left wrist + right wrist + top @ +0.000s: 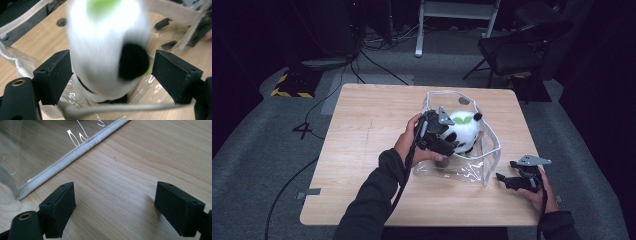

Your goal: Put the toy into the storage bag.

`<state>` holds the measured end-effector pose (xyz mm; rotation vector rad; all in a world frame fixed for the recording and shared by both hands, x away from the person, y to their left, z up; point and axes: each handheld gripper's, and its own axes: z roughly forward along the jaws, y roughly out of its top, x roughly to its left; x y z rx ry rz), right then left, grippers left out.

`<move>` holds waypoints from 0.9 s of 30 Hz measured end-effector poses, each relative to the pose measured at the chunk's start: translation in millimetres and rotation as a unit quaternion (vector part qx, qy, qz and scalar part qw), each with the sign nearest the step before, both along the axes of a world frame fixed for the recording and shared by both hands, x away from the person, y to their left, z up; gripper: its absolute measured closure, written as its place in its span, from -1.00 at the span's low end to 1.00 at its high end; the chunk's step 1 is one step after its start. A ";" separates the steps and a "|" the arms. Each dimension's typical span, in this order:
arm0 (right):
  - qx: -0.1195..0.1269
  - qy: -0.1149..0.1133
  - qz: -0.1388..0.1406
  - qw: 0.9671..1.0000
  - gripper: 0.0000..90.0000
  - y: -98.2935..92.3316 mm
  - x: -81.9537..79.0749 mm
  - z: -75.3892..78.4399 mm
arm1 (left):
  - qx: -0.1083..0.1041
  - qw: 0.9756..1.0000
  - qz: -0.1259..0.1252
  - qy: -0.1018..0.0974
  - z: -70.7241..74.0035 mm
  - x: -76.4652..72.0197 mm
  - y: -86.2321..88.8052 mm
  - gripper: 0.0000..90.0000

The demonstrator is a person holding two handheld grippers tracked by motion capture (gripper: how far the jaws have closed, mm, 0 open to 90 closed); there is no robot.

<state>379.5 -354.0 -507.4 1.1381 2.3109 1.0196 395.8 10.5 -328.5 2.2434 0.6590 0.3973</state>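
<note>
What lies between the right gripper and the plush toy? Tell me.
The white-trimmed side wall of the clear bag stands between the right gripper and the plush toy, plus bare table, as the high view shows.

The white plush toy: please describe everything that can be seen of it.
The plush toy is round, soft and fluffy white, with black patches like ears or paws and a green leaf mark on top. It sits in the clear plastic bag on the wooden table. The left gripper has it between its jaws; one jaw meets the fur, the other stands apart. The toy looks blurred in the left gripper view.
</note>
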 end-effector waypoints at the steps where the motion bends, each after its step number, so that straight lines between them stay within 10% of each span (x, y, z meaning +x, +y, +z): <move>1: 0.000 -0.001 0.000 1.000 -0.63 0.0 0.1 0.0 | 0.000 1.000 -0.002 0.002 -0.4 -0.5 0.0 -0.64; 27: -0.001 -0.001 0.000 1.000 -0.63 0.0 0.1 0.0 | -0.022 0.999 0.020 -0.044 5.6 5.1 28.8 -0.66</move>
